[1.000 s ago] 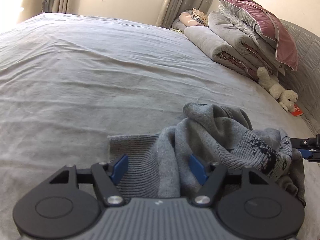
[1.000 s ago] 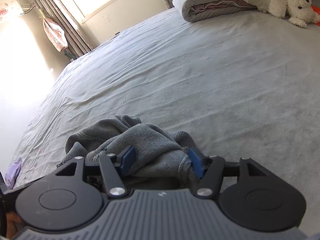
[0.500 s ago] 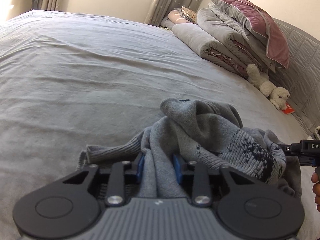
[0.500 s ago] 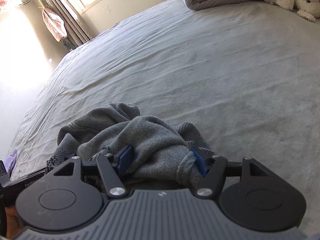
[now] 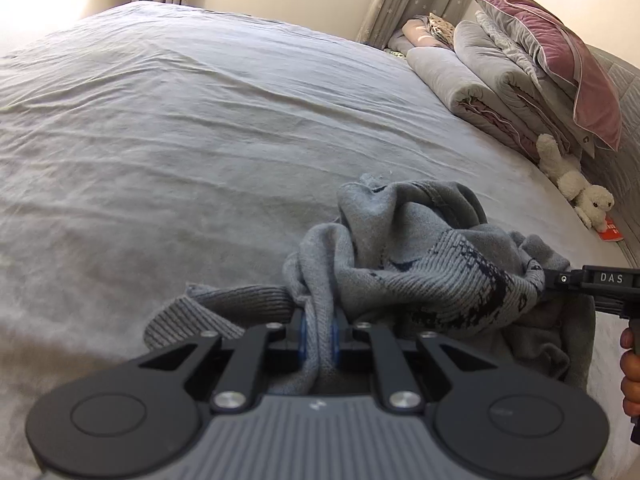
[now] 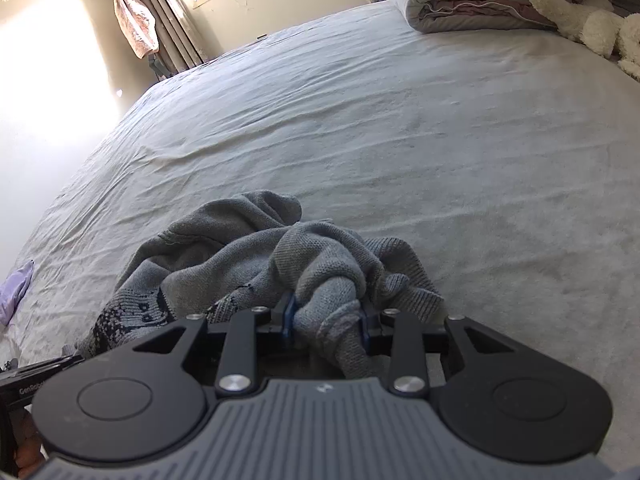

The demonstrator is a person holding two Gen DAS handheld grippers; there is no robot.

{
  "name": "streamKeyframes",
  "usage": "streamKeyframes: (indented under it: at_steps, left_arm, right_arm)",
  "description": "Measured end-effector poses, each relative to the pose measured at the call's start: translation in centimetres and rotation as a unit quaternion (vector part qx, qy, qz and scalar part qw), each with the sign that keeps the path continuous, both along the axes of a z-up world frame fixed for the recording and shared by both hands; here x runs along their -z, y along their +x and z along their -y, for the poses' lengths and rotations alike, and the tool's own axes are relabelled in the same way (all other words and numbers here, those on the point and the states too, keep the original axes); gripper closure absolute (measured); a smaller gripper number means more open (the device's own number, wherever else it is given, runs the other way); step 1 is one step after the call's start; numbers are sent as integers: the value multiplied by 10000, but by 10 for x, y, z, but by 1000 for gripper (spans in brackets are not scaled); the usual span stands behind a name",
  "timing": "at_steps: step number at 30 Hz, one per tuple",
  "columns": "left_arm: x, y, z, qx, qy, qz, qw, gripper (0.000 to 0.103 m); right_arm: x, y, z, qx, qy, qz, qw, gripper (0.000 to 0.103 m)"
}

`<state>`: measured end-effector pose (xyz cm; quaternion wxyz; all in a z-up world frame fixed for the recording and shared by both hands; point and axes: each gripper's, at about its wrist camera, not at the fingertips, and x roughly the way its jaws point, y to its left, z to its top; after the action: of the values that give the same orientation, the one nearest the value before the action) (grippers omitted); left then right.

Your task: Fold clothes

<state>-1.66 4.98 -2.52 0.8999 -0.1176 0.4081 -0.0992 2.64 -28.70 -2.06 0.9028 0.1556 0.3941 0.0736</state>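
A crumpled grey knit sweater [image 5: 416, 248] with a dark pattern lies bunched on the grey bed sheet [image 5: 200, 128]. My left gripper [image 5: 319, 334] is shut on a fold of the sweater near its ribbed hem. My right gripper [image 6: 326, 318] is shut on another bunched part of the sweater [image 6: 256, 248]. In the left wrist view the right gripper [image 5: 560, 280] shows at the right edge, gripping the patterned part. The left gripper's body [image 6: 36, 376] shows at the lower left of the right wrist view.
Rolled grey quilts [image 5: 480, 80] and a mauve pillow [image 5: 560, 56] are stacked at the bed's head with a white plush toy [image 5: 576, 184]. A small purple cloth [image 6: 16, 292] lies at the bed's left edge. Curtains and a window stand beyond.
Both grippers closed on the sweater, the left one first, then the right. The fabric is now pulled up into a tighter bunch between them.
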Motion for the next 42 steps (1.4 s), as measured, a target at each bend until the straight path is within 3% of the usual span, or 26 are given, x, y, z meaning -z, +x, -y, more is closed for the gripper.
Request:
streamKeyframes:
  at_steps: [5, 13, 22, 26, 32, 37, 40, 42]
  left_arm:
    - [-3, -28, -14, -41, -149, -251, 9996, 92]
    - [-3, -37, -27, 213, -288, -549, 9978, 92]
    - [-23, -34, -38, 497, -318, -275, 9979, 88]
    - [-33, -30, -39, 555, -293, -42, 9980, 64]
    - [-32, -12, -33, 554, -299, 18, 9980, 56]
    - [-26, 4, -20, 612, -287, 32, 9977, 48]
    - [-27, 11, -11, 701, -265, 86, 9971, 46]
    - [-29, 16, -5, 796, -297, 145, 9963, 39]
  right_arm:
    - [-5, -2, 1, -41, -7, 52, 10000, 71]
    - [-13, -25, 12, 21, 379, 57, 9993, 74]
    - [-5, -45, 7, -375, 306, -258, 9985, 78]
    - [-4, -57, 5, -722, 251, -285, 9967, 79]
    - [7, -69, -3, -1218, 66, -490, 9913, 81]
    - [11, -70, -3, -1315, 80, -506, 9900, 81]
    - [5, -74, 4, -1340, 282, -278, 9902, 74]
    - [-3, -79, 9, -1409, 327, 5, 9895, 61]
